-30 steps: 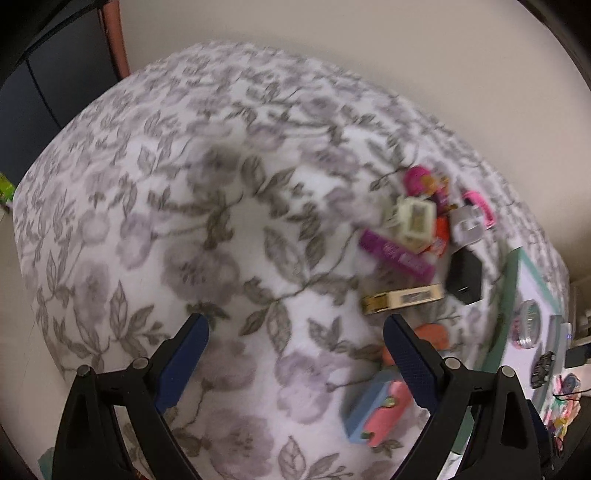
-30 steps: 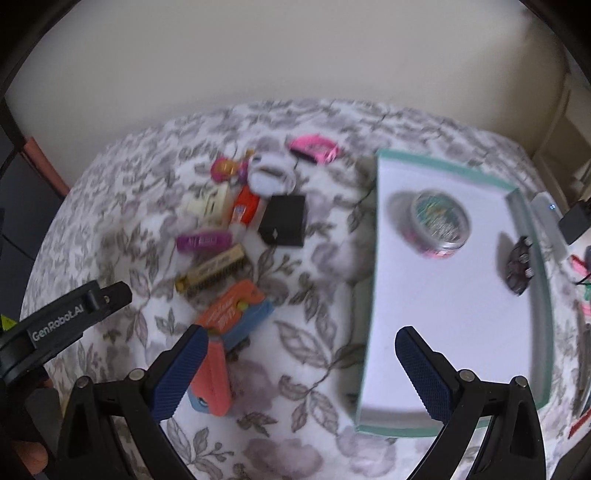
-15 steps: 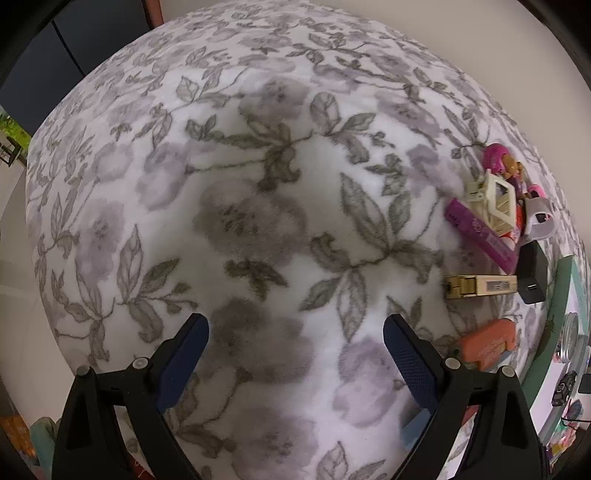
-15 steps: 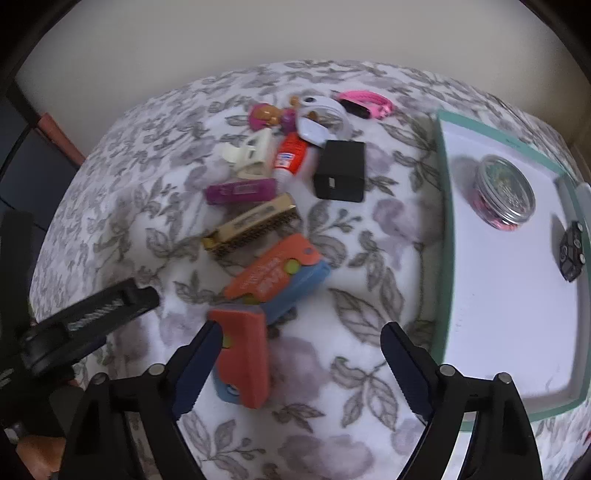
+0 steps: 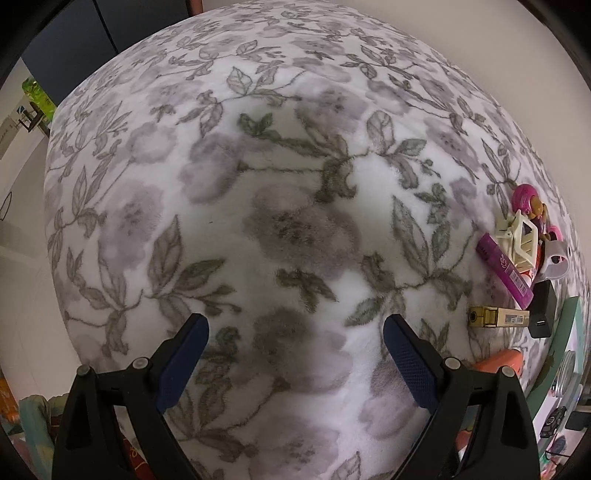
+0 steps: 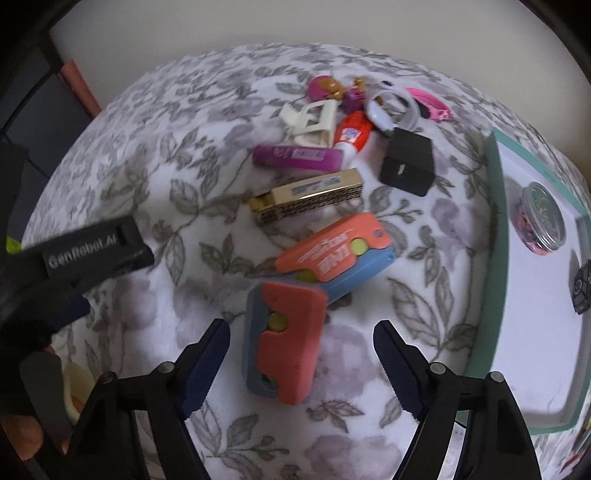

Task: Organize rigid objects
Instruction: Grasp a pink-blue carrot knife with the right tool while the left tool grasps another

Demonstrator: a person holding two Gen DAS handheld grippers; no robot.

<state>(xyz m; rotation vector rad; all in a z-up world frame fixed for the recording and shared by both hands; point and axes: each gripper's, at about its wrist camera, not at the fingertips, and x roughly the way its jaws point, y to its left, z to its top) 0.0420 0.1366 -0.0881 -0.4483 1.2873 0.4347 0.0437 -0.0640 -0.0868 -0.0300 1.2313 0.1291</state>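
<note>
Covering nearly everything, the floral fleece blanket (image 5: 280, 229) gives a soft, uneven bed beneath a plain pale wall (image 6: 258, 26). At the right sits the teal-rimmed white tray (image 6: 496, 236), with a round tin (image 6: 543, 218) inside. Left gripper (image 5: 295, 343) hangs spread over bare blanket, holding nothing. Right gripper (image 6: 301, 350) is closing around the near coral-and-blue case (image 6: 284, 347), pads not yet touching. That case leans against its twin (image 6: 336, 251); a skewed pinch could likely drag both, or snag fleece.
</note>
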